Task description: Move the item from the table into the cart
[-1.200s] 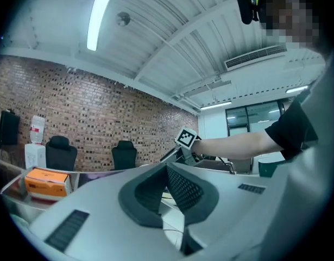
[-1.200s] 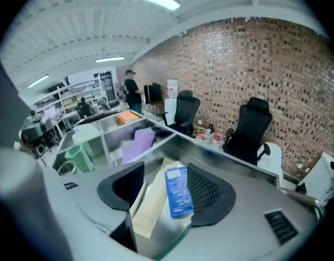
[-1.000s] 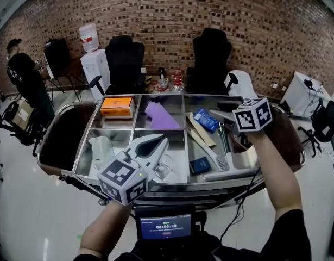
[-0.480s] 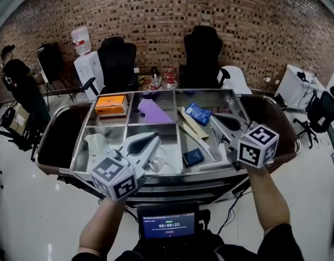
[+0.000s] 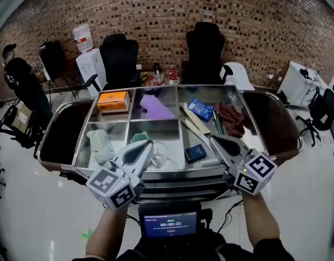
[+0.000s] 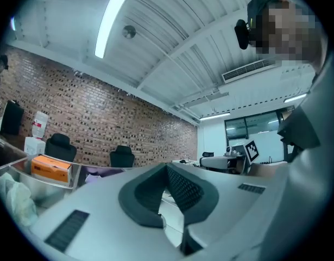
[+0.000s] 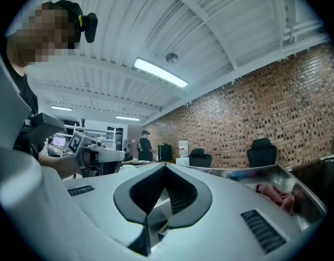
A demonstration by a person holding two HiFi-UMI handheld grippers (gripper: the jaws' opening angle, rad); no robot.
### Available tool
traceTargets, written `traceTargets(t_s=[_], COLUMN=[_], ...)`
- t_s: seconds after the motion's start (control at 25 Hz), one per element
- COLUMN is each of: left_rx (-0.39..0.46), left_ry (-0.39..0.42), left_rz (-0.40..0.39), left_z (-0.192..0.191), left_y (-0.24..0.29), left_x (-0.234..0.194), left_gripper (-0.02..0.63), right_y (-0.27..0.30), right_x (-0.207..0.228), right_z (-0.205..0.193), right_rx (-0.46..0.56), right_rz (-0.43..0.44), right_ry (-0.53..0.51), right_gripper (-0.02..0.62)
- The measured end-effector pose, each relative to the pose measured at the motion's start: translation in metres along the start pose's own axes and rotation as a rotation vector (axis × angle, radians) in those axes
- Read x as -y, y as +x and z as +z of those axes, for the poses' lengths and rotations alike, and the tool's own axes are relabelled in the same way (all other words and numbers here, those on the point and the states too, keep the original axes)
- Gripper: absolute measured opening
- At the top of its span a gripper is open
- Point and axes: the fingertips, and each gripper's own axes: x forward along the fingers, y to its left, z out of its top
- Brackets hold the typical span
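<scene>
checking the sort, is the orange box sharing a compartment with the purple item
No, a divider separates the orange box from the purple item.

A red-brown brick wall [image 5: 167,10] spans the upper frame. Before it stand a black office chair [image 5: 120,58] left of centre and a second chair [image 5: 206,48] right of centre. A water dispenser [image 5: 89,56] stands at upper left. The floor [image 5: 25,211] is glossy white. A fluorescent tube [image 6: 113,20] lights the ribbed ceiling [image 6: 172,48].

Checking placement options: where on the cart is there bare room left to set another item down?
Bare: the dark left wing beside the orange box, and the dark right wing past the maroon cloth. Crowded: the right compartment.
</scene>
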Motion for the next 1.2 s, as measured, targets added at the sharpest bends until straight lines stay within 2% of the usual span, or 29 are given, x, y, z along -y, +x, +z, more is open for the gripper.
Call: traceTargets(t_s=[0.16,0.4,0.6,1.2], left_rx=[0.002,-0.004,-0.001,-0.017], left_ry=[-0.009,-0.026,-0.021,-0.020], left_rz=[0.012,-0.014,-0.028,-0.046], left_z=[-0.004,-0.013,-0.013,-0.018], left_y=[0.000,0.000,0.006,0.010], left_x=[0.003,0.012,0.018,0.023], left_gripper=[0.000,0.000,0.000,0.000], right_y=[-0.012,-0.012,-0.012,-0.017], right_x=[-0.001,-0.017,-0.019,-0.018], right_z=[0.002,-0.002,-0.003,-0.005], right_rx=[0.068,0.087,0.080,0.067], right_rz=[-0.048,-0.024,-0.027,-0.040], right_ry=[0.027,0.007,-0.037,-0.023], right_gripper=[0.002,0.002,0.002,0.002])
